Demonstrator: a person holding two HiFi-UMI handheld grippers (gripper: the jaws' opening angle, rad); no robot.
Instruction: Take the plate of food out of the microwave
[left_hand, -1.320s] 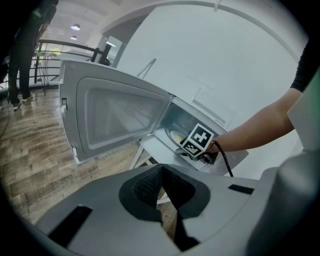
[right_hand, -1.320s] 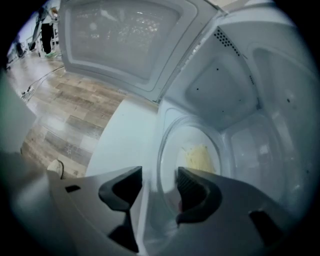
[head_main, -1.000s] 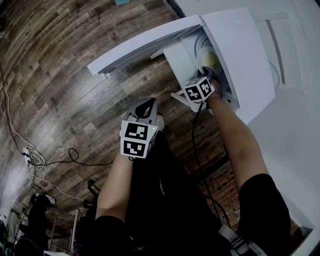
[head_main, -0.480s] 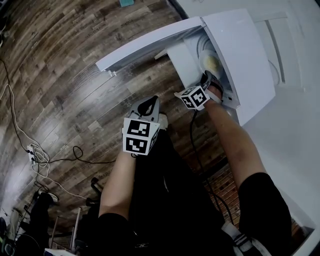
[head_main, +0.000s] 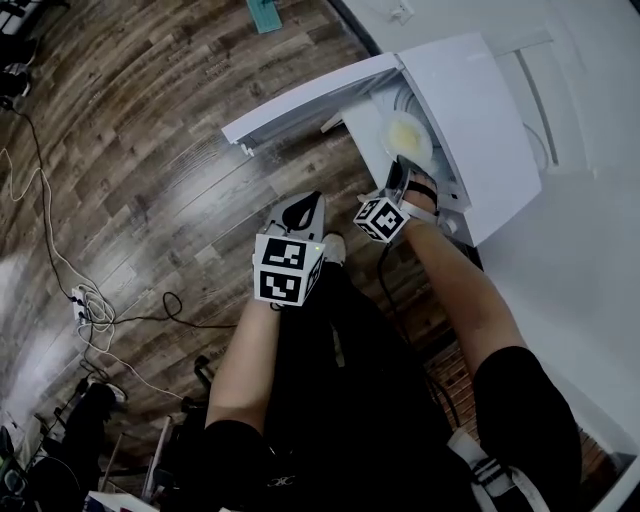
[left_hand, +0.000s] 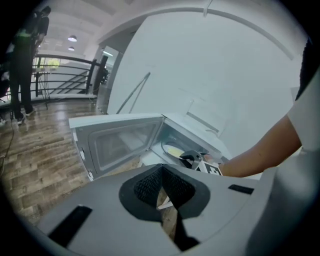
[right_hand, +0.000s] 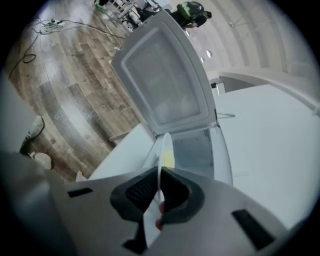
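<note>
The white microwave (head_main: 485, 110) stands with its door (head_main: 310, 95) swung wide. A white plate with yellow food (head_main: 405, 135) sits at the cavity's mouth, and in the right gripper view the plate (right_hand: 165, 147) stands edge-on. My right gripper (head_main: 397, 172) reaches into the opening, its jaws closed on the plate's near rim, which shows clamped between the pads of the right gripper (right_hand: 159, 192). My left gripper (head_main: 303, 205) hangs in front of the microwave above the floor, shut and holding nothing. From the left gripper (left_hand: 162, 192) I see the plate (left_hand: 172, 150) inside.
Wooden floor (head_main: 150, 150) spreads to the left, with cables and a power strip (head_main: 80, 300) lying on it. The microwave rests on a white counter (head_main: 590, 230) against a white wall. The open door juts out over the floor on the left.
My right gripper has pulled back a little from the cavity and the plate has come forward with it to the opening. The left gripper has barely moved.
</note>
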